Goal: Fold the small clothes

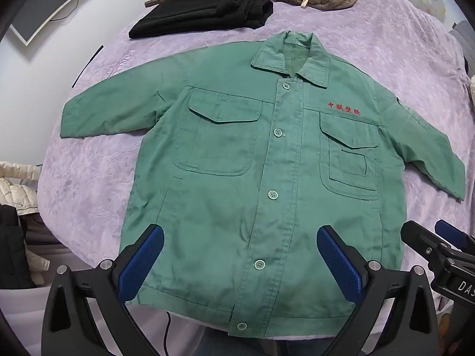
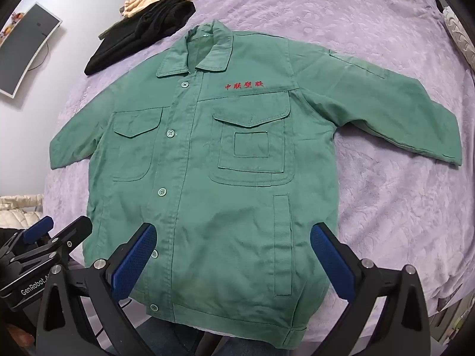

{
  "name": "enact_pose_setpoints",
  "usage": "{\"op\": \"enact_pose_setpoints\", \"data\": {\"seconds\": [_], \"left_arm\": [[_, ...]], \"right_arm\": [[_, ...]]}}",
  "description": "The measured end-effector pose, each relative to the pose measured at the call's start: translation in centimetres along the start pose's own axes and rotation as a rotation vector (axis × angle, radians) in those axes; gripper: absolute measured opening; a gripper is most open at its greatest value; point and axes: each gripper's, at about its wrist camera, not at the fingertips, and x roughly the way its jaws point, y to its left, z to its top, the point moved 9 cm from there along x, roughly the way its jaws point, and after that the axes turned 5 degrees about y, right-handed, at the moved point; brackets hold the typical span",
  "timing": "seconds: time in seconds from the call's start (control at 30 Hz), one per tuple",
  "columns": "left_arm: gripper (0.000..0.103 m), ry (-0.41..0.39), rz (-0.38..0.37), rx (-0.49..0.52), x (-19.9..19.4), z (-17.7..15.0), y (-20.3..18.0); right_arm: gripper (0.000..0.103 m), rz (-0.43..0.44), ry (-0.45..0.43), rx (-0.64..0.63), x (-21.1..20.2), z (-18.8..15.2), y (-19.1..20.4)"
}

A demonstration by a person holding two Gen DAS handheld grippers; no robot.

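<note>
Jaws of both grippers gape empty above the green jacket (image 1: 237,178), lying flat, collar pointing away, hem nearest.

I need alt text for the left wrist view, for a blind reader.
A green buttoned work jacket lies flat, front up, sleeves spread, on a purple bedspread. The open left hand-held gripper hovers over its hem; black folded clothes lie beyond the collar.

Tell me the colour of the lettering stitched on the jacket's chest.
Red lettering on the green jacket, above the chest pocket. It shows best in the right wrist view.
</note>
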Motion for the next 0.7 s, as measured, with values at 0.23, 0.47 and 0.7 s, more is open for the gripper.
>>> {"op": "enact_pose_setpoints", "data": {"seconds": [0.23,0.47,0.7], "left_arm": [[0.103,-0.001,0.001,-0.011,0.25,0.15,0.09],[0.103,0.004,0.001,0.000,0.33,0.07,-0.39],[0.103,-0.002,0.000,0.000,0.15,-0.08,-0.14]], "right_arm": [[0.103,0.000,0.000,0.000,0.05,0.00,-0.05],[0.103,0.000,0.001,0.001,0.03,-0.02,-0.03],[0.103,0.001,0.003,0.004,0.29,-0.10,-0.07]]}}
